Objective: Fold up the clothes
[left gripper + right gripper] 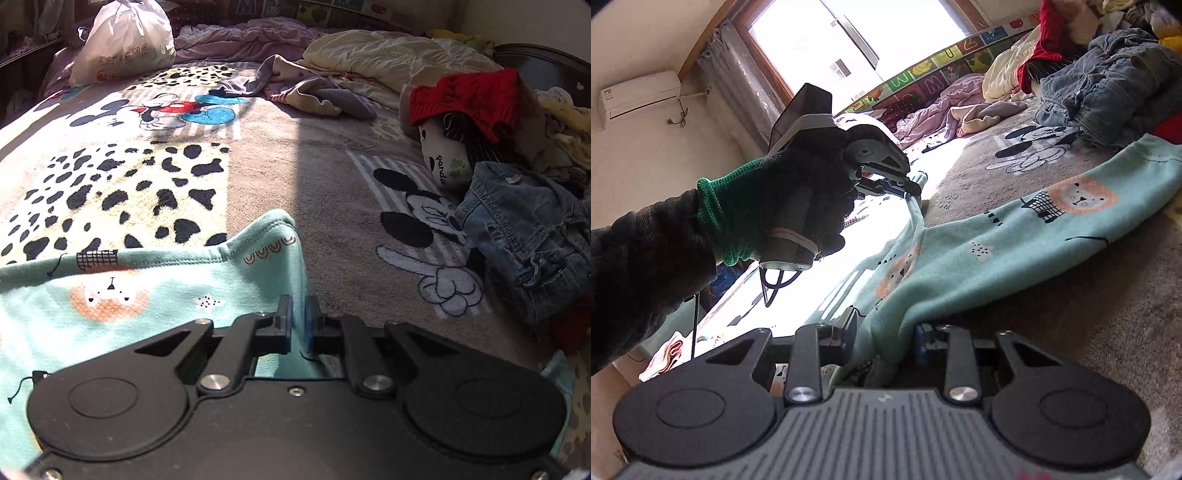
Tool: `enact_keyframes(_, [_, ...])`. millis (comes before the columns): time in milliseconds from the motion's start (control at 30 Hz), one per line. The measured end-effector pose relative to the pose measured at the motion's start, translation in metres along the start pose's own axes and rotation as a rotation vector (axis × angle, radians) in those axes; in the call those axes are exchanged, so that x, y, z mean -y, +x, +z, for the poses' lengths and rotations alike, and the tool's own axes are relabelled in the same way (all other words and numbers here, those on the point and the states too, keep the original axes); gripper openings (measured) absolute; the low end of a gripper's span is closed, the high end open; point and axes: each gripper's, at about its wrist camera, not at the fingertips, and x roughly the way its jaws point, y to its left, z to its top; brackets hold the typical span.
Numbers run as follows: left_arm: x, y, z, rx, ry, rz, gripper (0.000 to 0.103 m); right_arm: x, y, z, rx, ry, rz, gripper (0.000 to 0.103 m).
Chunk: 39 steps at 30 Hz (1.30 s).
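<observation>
Left wrist view: my left gripper (298, 317) and right gripper (886, 341) are both pinching the mint garment (155, 280) over the Mickey blanket (295, 166).

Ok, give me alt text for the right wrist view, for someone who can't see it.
The right hand-held gripper pinches a bunched edge of a mint green animal-print garment spread on a Mickey Mouse blanket. Opposite, a gloved hand works the left hand-held gripper, clamped on another edge; denim clothes are piled behind.
</observation>
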Motion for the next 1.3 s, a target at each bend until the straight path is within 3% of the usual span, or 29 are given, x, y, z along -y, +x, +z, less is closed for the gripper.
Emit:
enact_keyframes(233, [-0.037,-0.012,0.002,0.01,-0.127,-0.054,0.006,-0.038,-0.001,-0.003,-0.004,-0.259,-0.036,0.027])
enact_keyframes(633, [-0.097,-0.01,-0.021,0.025,-0.271,-0.095,0.006,-0.1,0.02,-0.032,-0.128,-0.658,-0.033,0.028])
enact_keyframes(767, [-0.109,-0.014,-0.029,0.04,-0.311,-0.093,0.006,-0.109,0.021,-0.039,-0.142,-0.722,-0.035,0.028])
enact_keyframes(967, [-0.109,-0.01,-0.029,0.041,-0.286,-0.049,0.006,-0.105,0.026,-0.038,-0.168,-0.676,-0.023,0.028])
enact_keyframes(1067, [-0.107,-0.003,-0.03,0.027,-0.276,0.004,0.011,-0.107,0.033,-0.043,-0.195,-0.669,-0.007,0.036])
enact_keyframes(1133, [-0.1,-0.005,-0.029,0.036,-0.24,0.034,0.012,-0.111,0.035,-0.046,-0.202,-0.687,0.002,0.048])
enact_keyframes(1300, [-0.091,-0.026,-0.028,0.103,-0.18,0.105,0.017,-0.124,0.024,-0.053,-0.167,-0.75,-0.016,0.06])
